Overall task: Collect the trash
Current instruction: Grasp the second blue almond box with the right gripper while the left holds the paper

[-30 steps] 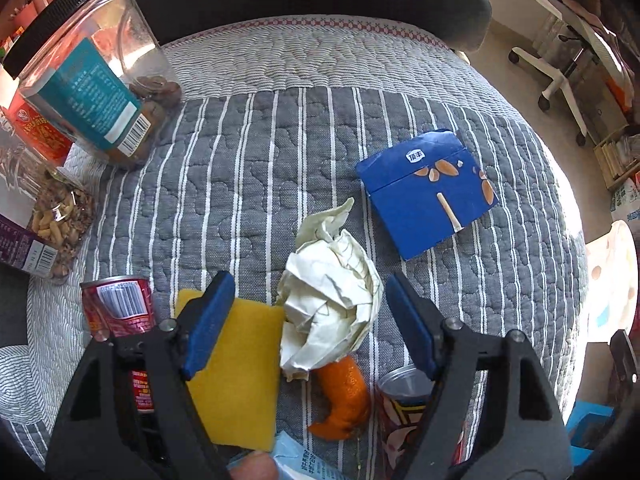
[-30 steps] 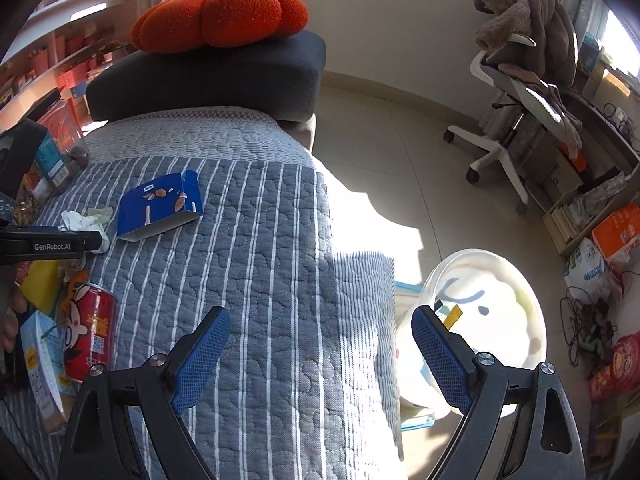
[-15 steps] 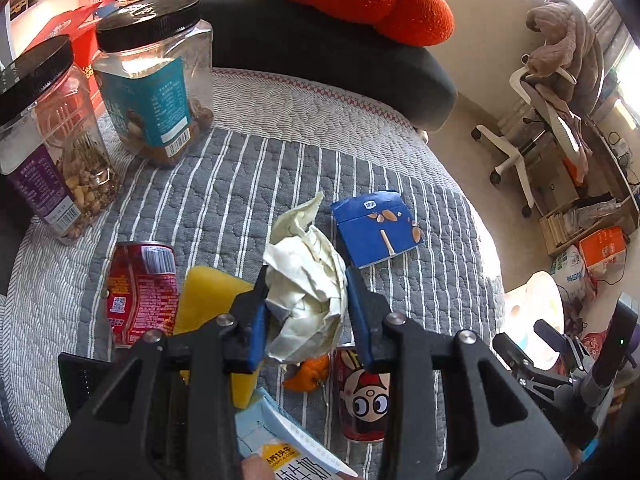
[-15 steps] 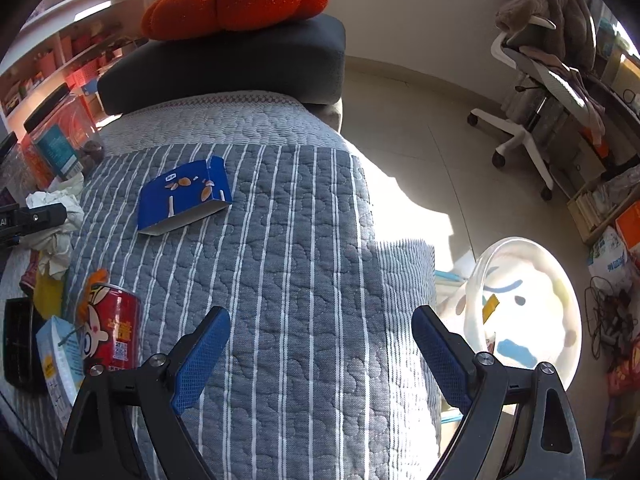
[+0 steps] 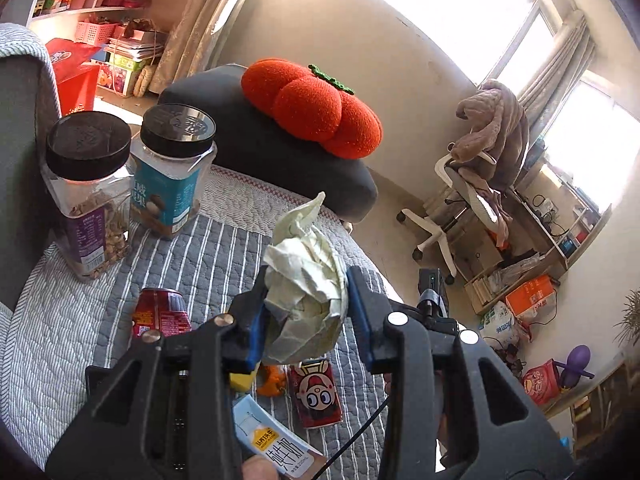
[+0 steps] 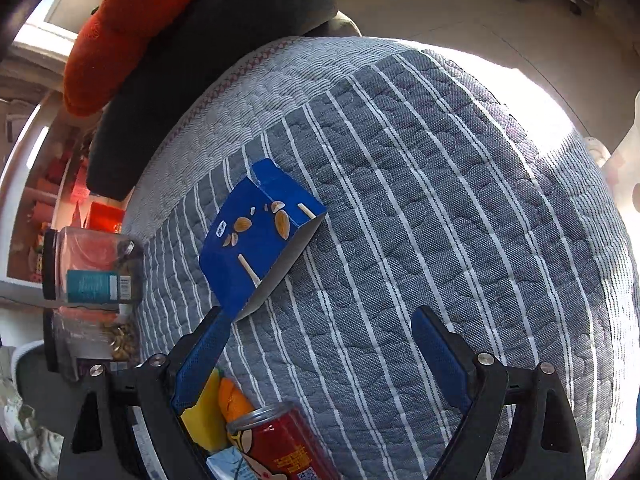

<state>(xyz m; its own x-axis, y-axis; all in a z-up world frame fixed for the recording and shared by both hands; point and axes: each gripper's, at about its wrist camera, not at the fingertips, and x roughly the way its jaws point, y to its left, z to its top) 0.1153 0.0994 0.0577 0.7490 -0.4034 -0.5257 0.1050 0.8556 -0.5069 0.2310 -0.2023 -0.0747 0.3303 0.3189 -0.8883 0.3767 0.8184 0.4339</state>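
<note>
My left wrist view sits above the striped quilt (image 5: pixel 208 256), angled shallowly down past its tongs (image 5: pixel 306 312) toward the tomato cushion (image 5: pixel 312 108) and office chair (image 5: pixel 472 200). My right wrist view looks steeply down, close over the quilt (image 6: pixel 420 200). Both share the cushion (image 6: pixel 120 36), the teal-labelled jar (image 5: pixel 172 172) (image 6: pixel 96 268) and the red cartoon can (image 5: pixel 316 394) (image 6: pixel 280 444).

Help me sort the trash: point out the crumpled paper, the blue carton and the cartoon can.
crumpled paper (image 5: pixel 306 304), left wrist view, middle of the wad.
blue carton (image 6: pixel 256 240), right wrist view, printed top face.
cartoon can (image 5: pixel 316 394), left wrist view, printed face.
</note>
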